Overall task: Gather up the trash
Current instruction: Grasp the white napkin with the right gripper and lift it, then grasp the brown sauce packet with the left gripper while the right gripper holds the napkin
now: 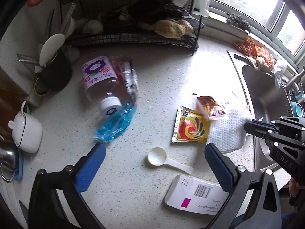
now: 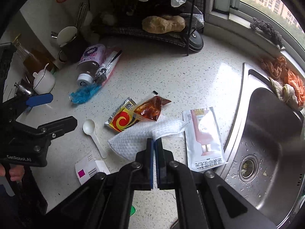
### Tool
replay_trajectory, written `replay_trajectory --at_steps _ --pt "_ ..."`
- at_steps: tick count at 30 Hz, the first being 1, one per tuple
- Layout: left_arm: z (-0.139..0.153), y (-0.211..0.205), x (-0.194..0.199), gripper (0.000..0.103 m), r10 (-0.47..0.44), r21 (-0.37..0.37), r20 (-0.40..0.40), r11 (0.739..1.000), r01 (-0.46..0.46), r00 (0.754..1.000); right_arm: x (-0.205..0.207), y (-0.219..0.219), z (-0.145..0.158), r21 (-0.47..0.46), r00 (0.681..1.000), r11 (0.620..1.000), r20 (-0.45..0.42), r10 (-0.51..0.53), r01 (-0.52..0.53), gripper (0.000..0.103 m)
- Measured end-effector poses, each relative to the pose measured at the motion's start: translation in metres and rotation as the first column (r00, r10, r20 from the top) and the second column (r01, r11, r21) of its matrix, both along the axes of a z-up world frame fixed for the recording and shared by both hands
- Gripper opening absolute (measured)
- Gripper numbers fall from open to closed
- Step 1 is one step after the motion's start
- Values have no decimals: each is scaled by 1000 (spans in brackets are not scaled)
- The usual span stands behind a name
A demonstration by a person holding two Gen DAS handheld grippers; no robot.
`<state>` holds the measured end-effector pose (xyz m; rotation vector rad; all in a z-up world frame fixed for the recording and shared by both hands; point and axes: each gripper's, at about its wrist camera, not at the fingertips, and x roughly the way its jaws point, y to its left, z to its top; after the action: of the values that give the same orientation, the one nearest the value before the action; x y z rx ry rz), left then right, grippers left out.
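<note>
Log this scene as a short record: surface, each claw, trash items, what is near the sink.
surface: speckled counter
right claw: shut on paper towel
left claw: open, above scoop
trash: bottle lying on its side, blue wrapper, yellow packet, sauce packet, white box, pouch
sink: right of the pouch, rags on its rim
</note>
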<state>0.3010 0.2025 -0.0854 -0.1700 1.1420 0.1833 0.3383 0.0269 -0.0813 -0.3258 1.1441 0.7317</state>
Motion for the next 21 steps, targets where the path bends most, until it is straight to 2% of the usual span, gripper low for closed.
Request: replay_trajectory --at_steps 5,9,12,21 --pt "8 -31 8 103 -80 -13 22 997 80 997 -2 -25 15 11 997 999 46 -54 53 1" --pt "8 -44 19 103 -97 -43 20 994 98 995 -8 -43 21 24 992 994 63 -107 106 1" --pt "3 -50 31 103 -115 -68 12 991 115 993 -7 -51 20 24 987 989 66 -149 148 1" --pt "-21 -60 74 103 -183 -80 -52 981 178 982 5 -59 10 10 968 969 43 -246 245 1"
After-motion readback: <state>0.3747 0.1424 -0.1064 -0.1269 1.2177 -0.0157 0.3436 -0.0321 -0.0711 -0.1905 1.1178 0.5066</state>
